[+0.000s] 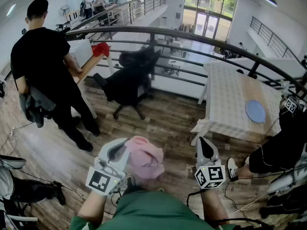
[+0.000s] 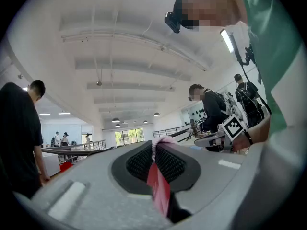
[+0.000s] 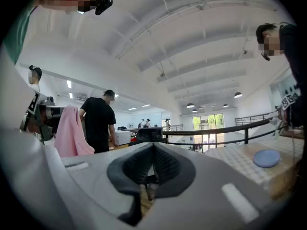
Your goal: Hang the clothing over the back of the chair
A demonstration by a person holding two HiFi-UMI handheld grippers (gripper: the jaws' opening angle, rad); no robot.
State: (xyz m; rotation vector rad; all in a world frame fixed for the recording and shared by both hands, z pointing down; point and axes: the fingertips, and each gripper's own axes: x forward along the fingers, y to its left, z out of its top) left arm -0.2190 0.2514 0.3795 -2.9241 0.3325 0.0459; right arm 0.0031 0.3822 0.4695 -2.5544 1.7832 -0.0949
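- Left gripper is clamped tight on the pink clothing, which bunches up between the two tools.
- Right gripper sits alongside, jaws pressed together, nothing in them.
- Further out, the black chair stands by the railing, well apart from the clothing.
- A person in black stands left of the chair.

Head view. Person in black stands at 10 o'clock on the wood floor. Curved dark railing spans 11 to 2 o'clock. Table with checked cloth at 3 o'clock; blue plate lies on it, toward its right edge. Red object at 11 o'clock, just beside that person's arm. Glazed doors at 1 o'clock, far back.
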